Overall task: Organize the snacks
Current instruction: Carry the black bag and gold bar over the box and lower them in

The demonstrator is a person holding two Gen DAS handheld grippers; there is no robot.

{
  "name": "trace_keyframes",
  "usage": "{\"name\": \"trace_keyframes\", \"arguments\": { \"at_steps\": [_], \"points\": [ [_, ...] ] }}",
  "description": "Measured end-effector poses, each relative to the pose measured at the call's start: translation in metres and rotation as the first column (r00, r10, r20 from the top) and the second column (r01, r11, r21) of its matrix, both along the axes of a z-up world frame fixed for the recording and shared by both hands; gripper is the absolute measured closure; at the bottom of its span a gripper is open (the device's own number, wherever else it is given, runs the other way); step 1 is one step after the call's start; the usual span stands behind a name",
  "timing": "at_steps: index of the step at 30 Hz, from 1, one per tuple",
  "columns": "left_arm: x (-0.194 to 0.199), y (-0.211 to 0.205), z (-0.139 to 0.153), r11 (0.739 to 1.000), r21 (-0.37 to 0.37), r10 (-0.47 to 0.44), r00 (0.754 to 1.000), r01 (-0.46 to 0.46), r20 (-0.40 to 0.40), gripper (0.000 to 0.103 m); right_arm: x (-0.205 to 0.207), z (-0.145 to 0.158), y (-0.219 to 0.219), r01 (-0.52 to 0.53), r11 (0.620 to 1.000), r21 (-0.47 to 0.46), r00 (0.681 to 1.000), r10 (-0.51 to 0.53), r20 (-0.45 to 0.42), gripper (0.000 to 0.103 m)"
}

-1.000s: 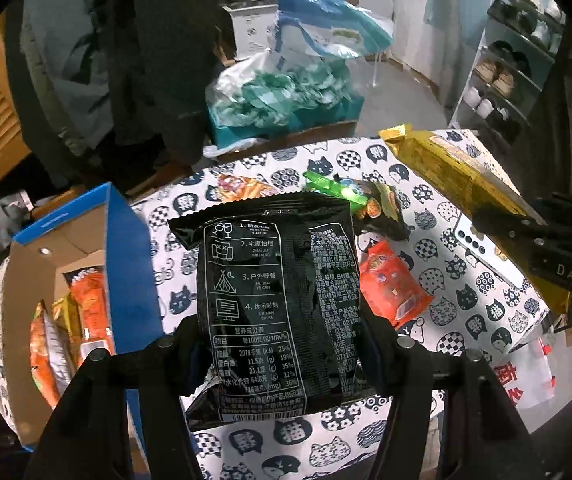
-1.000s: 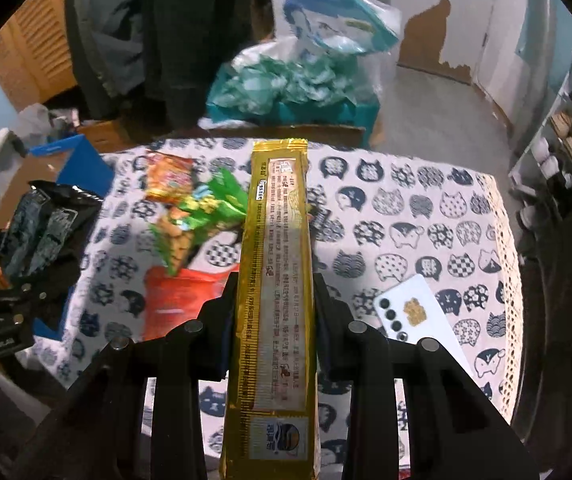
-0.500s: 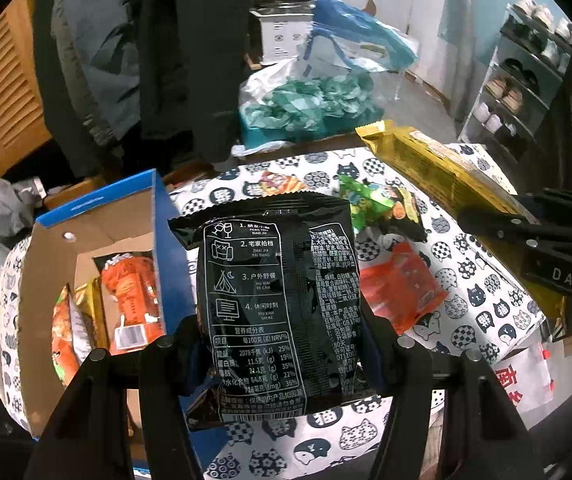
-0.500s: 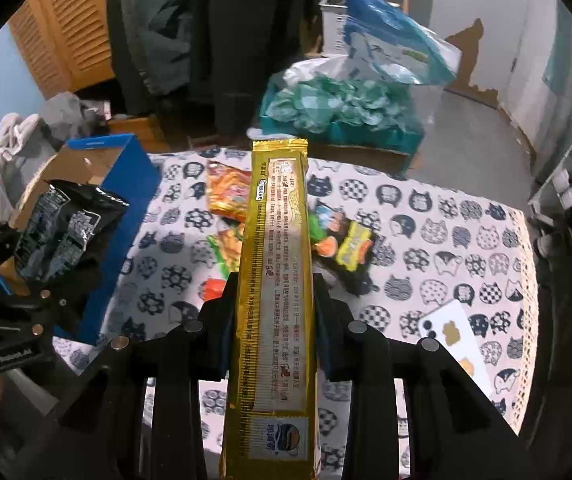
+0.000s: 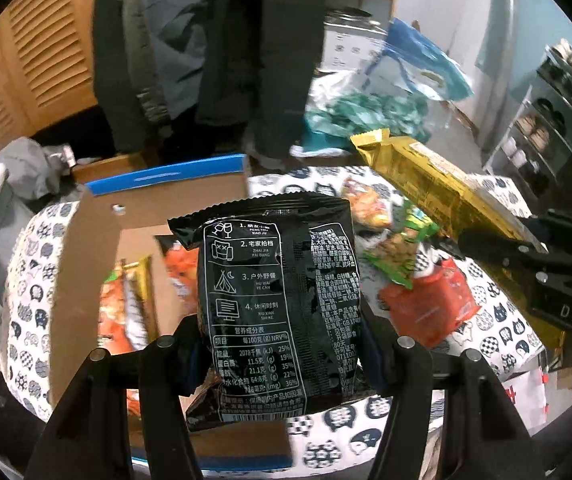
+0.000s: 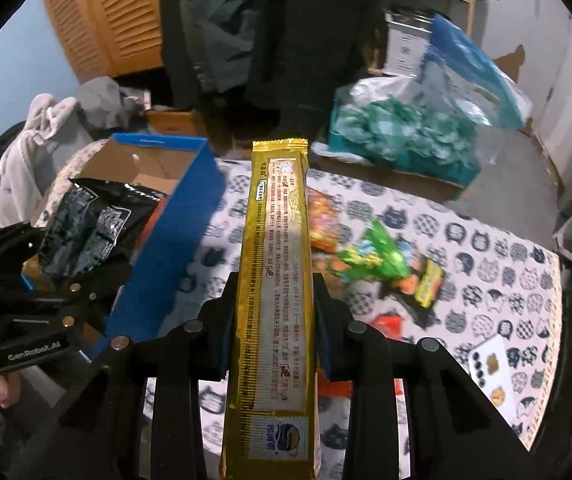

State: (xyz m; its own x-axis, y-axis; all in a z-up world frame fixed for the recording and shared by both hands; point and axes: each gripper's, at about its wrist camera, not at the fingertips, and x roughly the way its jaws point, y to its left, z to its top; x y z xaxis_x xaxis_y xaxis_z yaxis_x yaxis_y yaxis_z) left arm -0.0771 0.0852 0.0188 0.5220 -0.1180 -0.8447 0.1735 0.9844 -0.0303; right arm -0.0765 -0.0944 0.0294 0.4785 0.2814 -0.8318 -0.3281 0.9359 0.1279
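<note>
My left gripper (image 5: 279,344) is shut on a black snack bag (image 5: 281,292) and holds it above the open cardboard box (image 5: 85,264) with blue sides, which holds orange snack packs (image 5: 115,312). My right gripper (image 6: 273,312) is shut on a long gold packet (image 6: 275,300), held over the cat-print tablecloth (image 6: 486,264) to the right of the box (image 6: 173,248). The black bag (image 6: 85,228) and left gripper show at the left of the right wrist view. The gold packet (image 5: 434,184) shows at the right of the left wrist view.
Loose snacks lie on the cloth: a green pack (image 6: 370,256), an orange pack (image 6: 326,220), a red pack (image 5: 426,308), a dark and yellow pack (image 6: 426,280). A white phone (image 6: 490,364) lies at the right. Dark coats (image 6: 286,32) hang behind; a teal bag pile (image 6: 398,136) stands beyond.
Both grippers have moved left with their snacks. The black bag has gone from over the cloth to over the box. The gold packet now sits nearer the box's blue wall.
</note>
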Motion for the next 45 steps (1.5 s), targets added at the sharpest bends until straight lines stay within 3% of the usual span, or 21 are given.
{"name": "trace_keyframes", "arguments": {
  "at_steps": [10, 22, 31, 37, 45],
  "points": [
    [0.014, 0.068, -0.007, 0.993, -0.022, 0.119, 0.993, -0.12, -0.009, 0.041, 0.019, 0.0, 0.063, -0.074, 0.997, 0.012, 0.997, 0.074, -0.021, 0.072],
    [0.03, 0.122, -0.051, 0.977, -0.046, 0.202, 0.972, -0.209, -0.116, 0.041, 0.047, -0.016, 0.13, -0.121, 0.992, 0.027, 0.99, 0.122, -0.074, 0.072],
    [0.038, 0.135, -0.083, 0.969, -0.025, 0.236, 0.954, -0.245, -0.186, 0.041, 0.057, -0.038, 0.163, -0.143, 0.989, 0.03, 0.981, 0.146, -0.131, 0.072],
    [0.04, 0.138, -0.087, 0.965, 0.024, 0.26, 0.946, -0.26, -0.193, 0.035, 0.062, -0.05, 0.178, -0.146, 0.989, 0.039, 0.975, 0.15, -0.163, 0.072],
    [0.035, 0.153, -0.084, 0.956, 0.019, 0.289, 0.934, -0.291, -0.21, 0.027, 0.065, -0.063, 0.199, -0.163, 0.985, 0.055, 0.966, 0.17, -0.196, 0.072]
  ]
}}
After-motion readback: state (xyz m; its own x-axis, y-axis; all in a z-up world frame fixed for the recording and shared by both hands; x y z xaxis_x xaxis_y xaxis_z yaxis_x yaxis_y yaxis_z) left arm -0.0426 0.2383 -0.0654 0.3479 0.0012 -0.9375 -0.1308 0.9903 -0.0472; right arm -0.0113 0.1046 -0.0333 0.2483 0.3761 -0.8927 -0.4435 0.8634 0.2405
